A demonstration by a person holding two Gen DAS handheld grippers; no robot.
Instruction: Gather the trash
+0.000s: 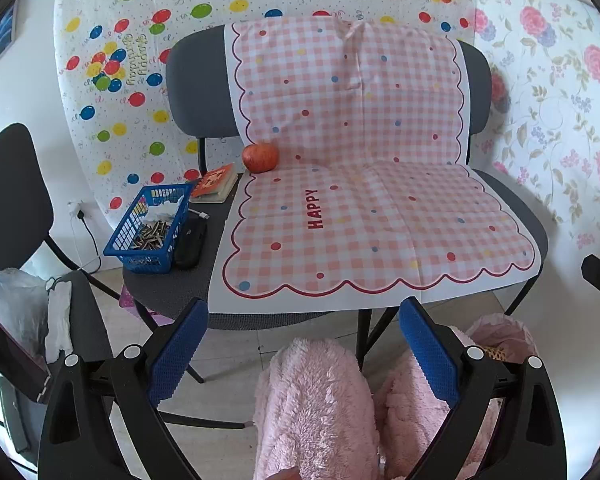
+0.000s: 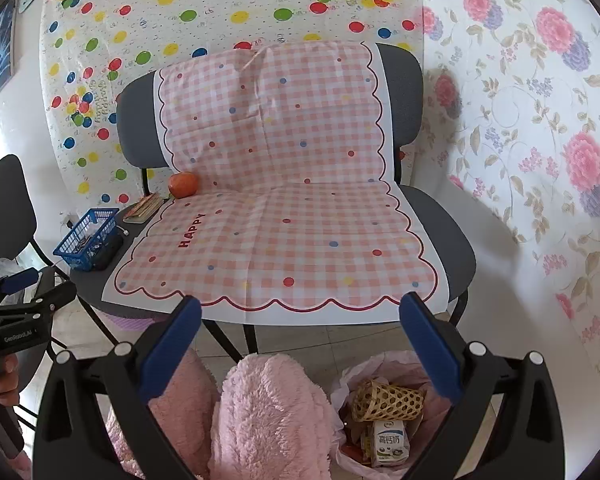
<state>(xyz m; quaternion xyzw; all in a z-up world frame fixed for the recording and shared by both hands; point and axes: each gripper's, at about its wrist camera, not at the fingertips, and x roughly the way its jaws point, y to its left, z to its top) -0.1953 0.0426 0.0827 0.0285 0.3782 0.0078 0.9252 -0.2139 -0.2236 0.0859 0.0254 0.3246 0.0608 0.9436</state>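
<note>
Pink-lined trash bag (image 2: 384, 364) below right gripper (image 2: 300, 340), holding woven basket (image 2: 386, 400) and milk carton (image 2: 388, 442). Both grippers spread, empty; left gripper (image 1: 304, 344) faces the gingham-covered chair (image 1: 512, 216).

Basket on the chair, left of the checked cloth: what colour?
Blue plastic mesh basket; clearest in the left wrist view.

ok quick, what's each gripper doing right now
left gripper: open, holding nothing.
right gripper: open, holding nothing.
</note>
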